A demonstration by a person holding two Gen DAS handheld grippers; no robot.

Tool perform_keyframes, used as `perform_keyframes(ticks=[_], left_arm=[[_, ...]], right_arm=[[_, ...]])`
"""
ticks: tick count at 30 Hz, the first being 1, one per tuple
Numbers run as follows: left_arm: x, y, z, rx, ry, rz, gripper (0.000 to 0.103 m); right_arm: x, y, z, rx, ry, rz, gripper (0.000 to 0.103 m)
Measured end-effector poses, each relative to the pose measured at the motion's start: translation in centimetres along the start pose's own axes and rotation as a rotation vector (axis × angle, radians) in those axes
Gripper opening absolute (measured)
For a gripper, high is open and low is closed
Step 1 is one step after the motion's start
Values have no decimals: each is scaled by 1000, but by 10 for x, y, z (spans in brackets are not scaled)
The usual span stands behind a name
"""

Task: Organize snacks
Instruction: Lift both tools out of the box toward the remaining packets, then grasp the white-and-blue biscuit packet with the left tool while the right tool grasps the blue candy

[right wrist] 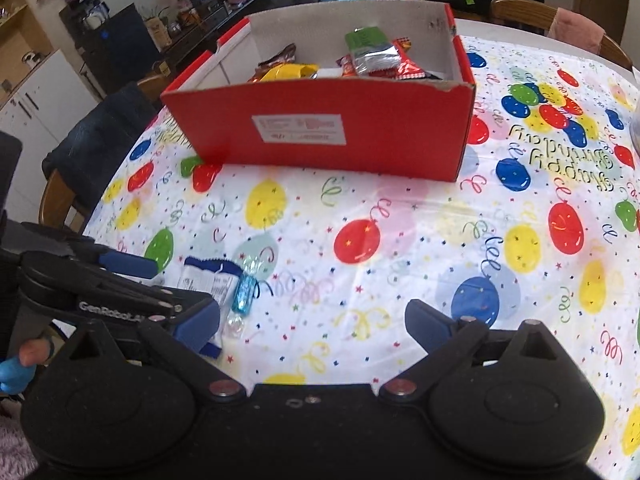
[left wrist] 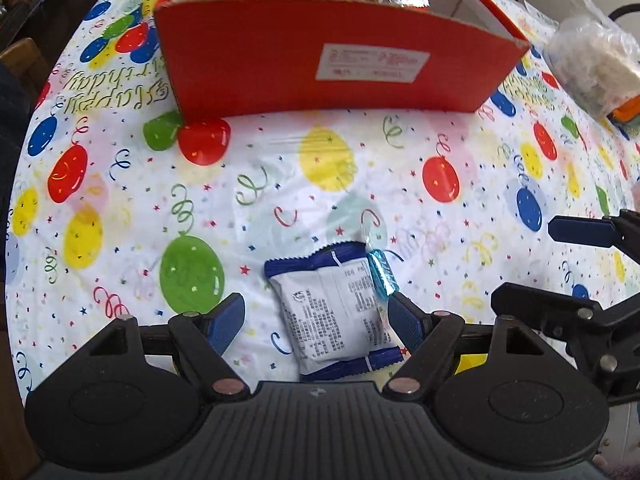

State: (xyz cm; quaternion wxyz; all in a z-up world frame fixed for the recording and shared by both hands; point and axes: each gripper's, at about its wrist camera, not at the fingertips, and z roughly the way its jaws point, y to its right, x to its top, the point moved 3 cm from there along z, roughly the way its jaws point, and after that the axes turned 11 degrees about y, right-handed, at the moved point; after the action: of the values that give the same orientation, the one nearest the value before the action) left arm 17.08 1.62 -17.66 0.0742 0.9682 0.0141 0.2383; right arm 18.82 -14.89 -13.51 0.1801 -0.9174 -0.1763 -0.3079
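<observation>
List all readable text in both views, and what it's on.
"Happy Birthday": tablecloth, printed upside down.
"GenRobot.AI": left tool, last letters partly hidden.
White label on red box: too blurred.
Print on blue-white snack packet: too small.

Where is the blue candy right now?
In the left wrist view the blue candy lies on the tablecloth, against the right edge of the white packet, by the open left gripper, well short of the red box.

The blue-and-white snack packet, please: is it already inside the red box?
No, the blue-and-white snack packet lies on the tablecloth between the open left gripper fingers, outside the red box.
</observation>
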Motion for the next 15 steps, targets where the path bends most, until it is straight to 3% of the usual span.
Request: perform_keyframes(ticks=[15], left_arm=[[-6, -1, 13, 59, -2, -8, 75]], right_arm=[[-5, -11, 13, 11, -38, -66, 96]])
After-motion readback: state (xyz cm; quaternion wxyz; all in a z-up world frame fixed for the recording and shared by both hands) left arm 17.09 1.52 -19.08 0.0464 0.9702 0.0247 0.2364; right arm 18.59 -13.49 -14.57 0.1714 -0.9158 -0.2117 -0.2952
